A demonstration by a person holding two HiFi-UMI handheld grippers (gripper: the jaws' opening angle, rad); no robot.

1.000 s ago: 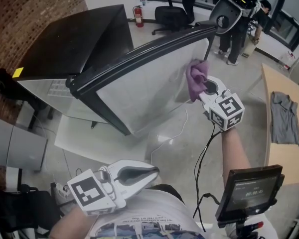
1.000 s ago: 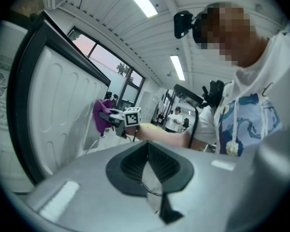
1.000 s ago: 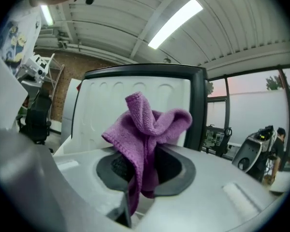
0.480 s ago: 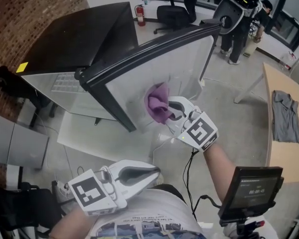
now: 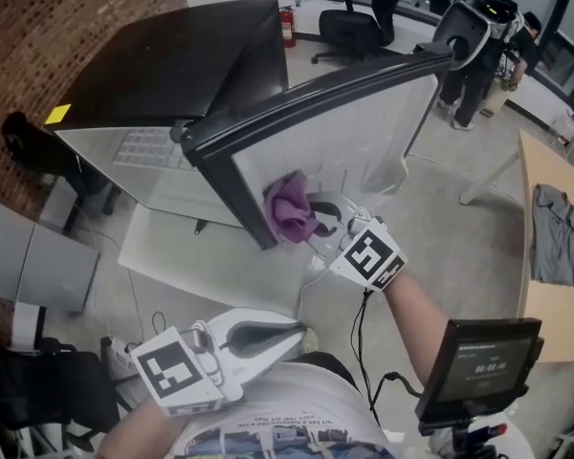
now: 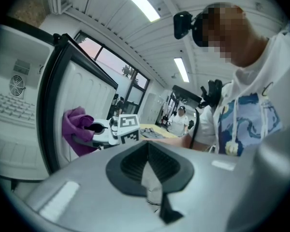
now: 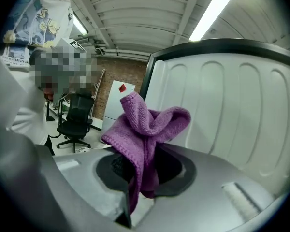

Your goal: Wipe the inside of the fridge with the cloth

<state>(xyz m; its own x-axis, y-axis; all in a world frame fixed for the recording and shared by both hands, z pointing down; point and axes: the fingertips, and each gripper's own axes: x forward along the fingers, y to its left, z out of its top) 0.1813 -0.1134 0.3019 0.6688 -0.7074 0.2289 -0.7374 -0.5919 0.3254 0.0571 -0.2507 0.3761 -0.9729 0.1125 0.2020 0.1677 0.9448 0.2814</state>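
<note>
My right gripper (image 5: pixel 313 220) is clamped on the purple cloth (image 5: pixel 289 208). It is terry, nubbly and soft, and bunched into a loose knot. In the right gripper view a pinched fold of the cloth (image 7: pixel 146 124) runs down between the grey plastic jaws, and two fat lobes spill out past the tips. Its long axis follows the jaws, and the free end points at the fridge door (image 5: pixel 349 127).

The door's inner liner (image 7: pixel 241 105) is smooth white plastic moulded into upright rounded ribs, framed by a glossy black edge. The cloth sits low on that liner, near its bottom corner on the hinge side, beside the black edge. I cannot tell whether it presses the plastic or is just off it.

My right forearm reaches forward and leftward from the lower right, with the marker cube (image 5: pixel 367 254) turned up.

My left gripper (image 5: pixel 289 331) is low, close against my shirt, and points rightward. Its tips are together with nothing between them. In its own view the ribbed dark pads (image 6: pixel 160 166) meet in a narrow V.
</note>
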